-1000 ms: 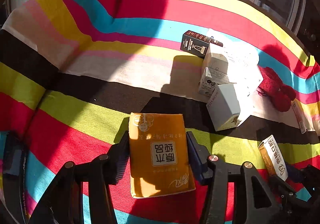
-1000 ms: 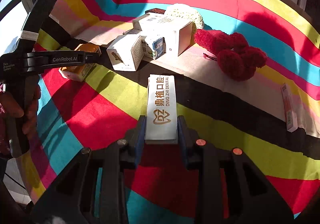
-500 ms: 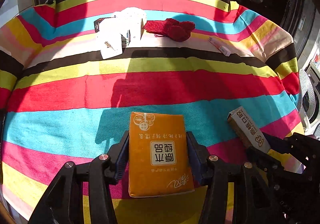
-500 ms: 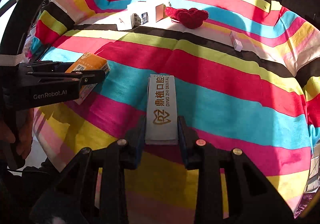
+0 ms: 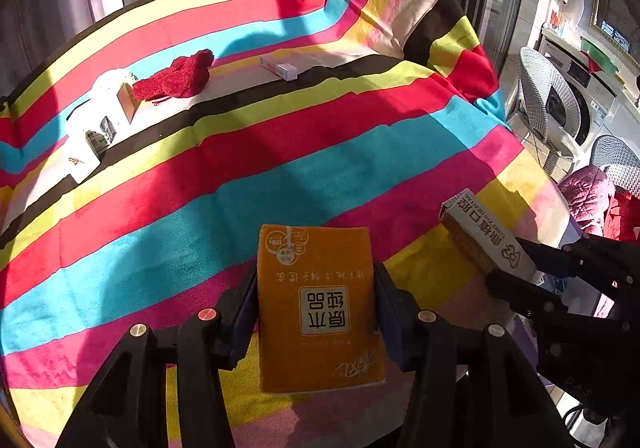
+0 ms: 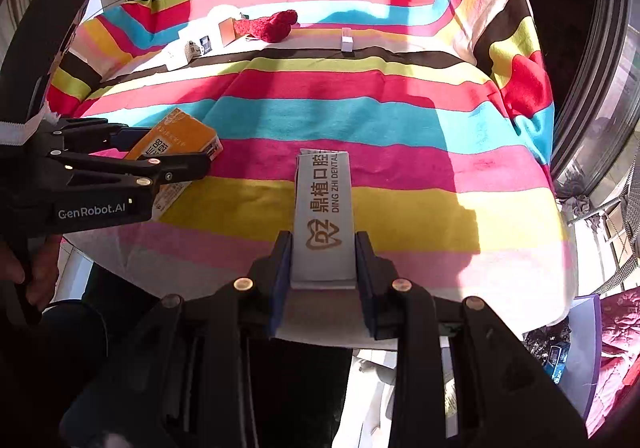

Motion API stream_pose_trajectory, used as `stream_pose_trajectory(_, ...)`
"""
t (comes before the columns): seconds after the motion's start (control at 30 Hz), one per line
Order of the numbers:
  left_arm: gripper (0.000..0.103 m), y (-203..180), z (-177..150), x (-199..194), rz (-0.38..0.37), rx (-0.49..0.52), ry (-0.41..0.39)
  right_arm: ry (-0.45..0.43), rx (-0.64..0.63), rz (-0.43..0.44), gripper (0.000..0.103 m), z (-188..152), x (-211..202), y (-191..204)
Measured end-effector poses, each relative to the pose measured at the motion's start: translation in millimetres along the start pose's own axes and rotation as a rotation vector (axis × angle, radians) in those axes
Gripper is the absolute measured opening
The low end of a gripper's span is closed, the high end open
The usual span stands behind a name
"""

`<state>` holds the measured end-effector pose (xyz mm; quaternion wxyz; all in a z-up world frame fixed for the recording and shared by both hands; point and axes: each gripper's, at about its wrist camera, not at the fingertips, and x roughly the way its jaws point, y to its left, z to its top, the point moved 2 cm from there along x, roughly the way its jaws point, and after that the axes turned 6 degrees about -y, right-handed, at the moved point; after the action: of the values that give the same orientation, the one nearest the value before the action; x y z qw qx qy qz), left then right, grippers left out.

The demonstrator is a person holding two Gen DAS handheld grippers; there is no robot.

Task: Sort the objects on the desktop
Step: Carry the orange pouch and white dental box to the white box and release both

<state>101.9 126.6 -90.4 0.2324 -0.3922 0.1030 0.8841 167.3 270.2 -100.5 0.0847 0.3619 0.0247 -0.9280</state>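
Note:
My left gripper (image 5: 316, 296) is shut on an orange tissue pack (image 5: 320, 308), held above the near edge of the striped table; the same pack (image 6: 176, 143) shows in the right wrist view. My right gripper (image 6: 323, 264) is shut on a long white dental box (image 6: 323, 215), also seen at the right of the left wrist view (image 5: 488, 240). Far across the cloth lie a red knitted item (image 5: 176, 77), a cluster of white boxes (image 5: 100, 123) and a small white tube box (image 5: 280, 67).
The striped cloth (image 5: 280, 135) covers the whole table and hangs over its right edge. Wicker chairs (image 5: 548, 103) and a washing machine (image 5: 592, 99) stand to the right. A person's hand (image 6: 24, 280) holds the left gripper's handle.
Both grippers have pulled back from the far cluster of boxes to the near edge of the table, each carrying its item. The views have rolled toward the table's right side.

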Motion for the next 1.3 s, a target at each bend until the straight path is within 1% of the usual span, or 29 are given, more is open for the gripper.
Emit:
stream_pose_trajectory(0.1, 0.053, -27.3, 9.4, 0.4, -0.036, 0.058, -0.001, -0.02, 0.052, -0.024, 0.034, -8.8, -13.9, -16.4)
stream_pose_trajectory(0.2, 0.053, -58.2, 16.8, 3.0, -0.088, 0.117, 0.01, -0.038, 0.096, -0.058, 0.034, -17.0, -28.0, -32.7)
stream_pose_trajectory(0.43, 0.053, -134.3, 19.2, 8.6, -0.197, 0.271, 0.051, -0.063, 0.19, -0.143, 0.034, -38.2, -57.7, -70.1)
stream_pose_trajectory(0.57, 0.052, -166.9, 17.5, 11.0, -0.269, 0.305, 0.089, -0.078, 0.251, -0.196, 0.034, -54.1, -76.1, -93.5)
stream_pose_trajectory(0.7, 0.052, -197.6, 15.4, 10.3, -0.318, 0.349, 0.103, -0.064, 0.307, -0.249, 0.034, -69.4, -83.2, -116.1)
stream_pose_trajectory(0.87, 0.052, -234.5, 11.2, 7.9, -0.345, 0.425, 0.096, -0.049, 0.369, -0.311, 0.034, -88.3, -87.4, -140.4)
stream_pose_trajectory(0.97, 0.052, -251.5, 9.0, 12.5, -0.372, 0.428, 0.121, -0.045, 0.414, -0.344, 0.034, -98.9, -92.3, -156.8)
stream_pose_trajectory(1.17, 0.052, -286.5, 0.1, 26.3, -0.367, 0.482, 0.138, -0.018, 0.472, -0.428, 0.034, -119.3, -103.2, -186.9)
stream_pose_trajectory(1.3, 0.052, -305.3, -7.0, 33.1, -0.359, 0.505, 0.136, -0.006, 0.515, -0.461, 0.034, -132.8, -110.7, -203.1)
